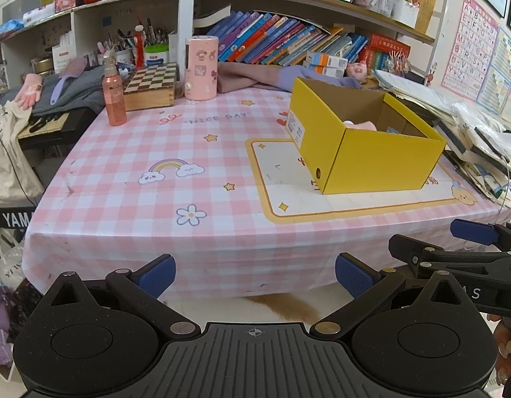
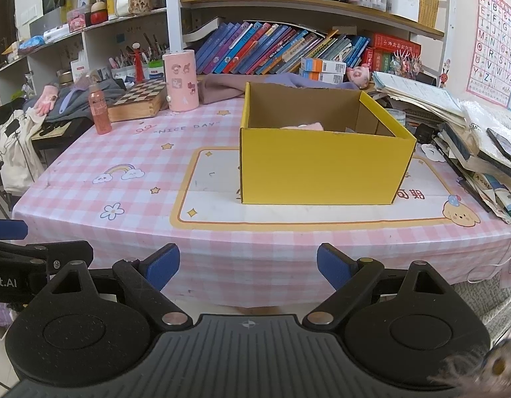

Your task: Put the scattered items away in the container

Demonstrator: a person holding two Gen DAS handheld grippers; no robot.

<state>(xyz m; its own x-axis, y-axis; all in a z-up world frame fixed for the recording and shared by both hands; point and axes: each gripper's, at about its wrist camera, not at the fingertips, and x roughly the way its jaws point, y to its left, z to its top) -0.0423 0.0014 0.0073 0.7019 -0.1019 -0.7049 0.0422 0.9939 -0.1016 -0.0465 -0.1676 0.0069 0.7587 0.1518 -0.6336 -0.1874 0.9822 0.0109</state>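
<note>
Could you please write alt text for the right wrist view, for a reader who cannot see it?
An open yellow cardboard box stands on a pink checked tablecloth, with something pale pink just visible inside. In the foreground the right gripper is open and empty, short of the table edge. A pink bottle, a chessboard box and a pink canister stand far left.

You are looking at a table [image 2: 89, 199] wearing a pink checked cloth, with a yellow-bordered mat [image 2: 215, 212] lying on it and a yellow box [image 2: 321, 169] sitting on that mat. Toward the far left edge a pink bottle [image 2: 98, 109], a wooden chessboard box [image 2: 136, 99] and a pink canister [image 2: 181, 81] are standing near one another. Along the right edge a heap of books and papers [image 2: 454, 132] is spreading beside the box.
</note>
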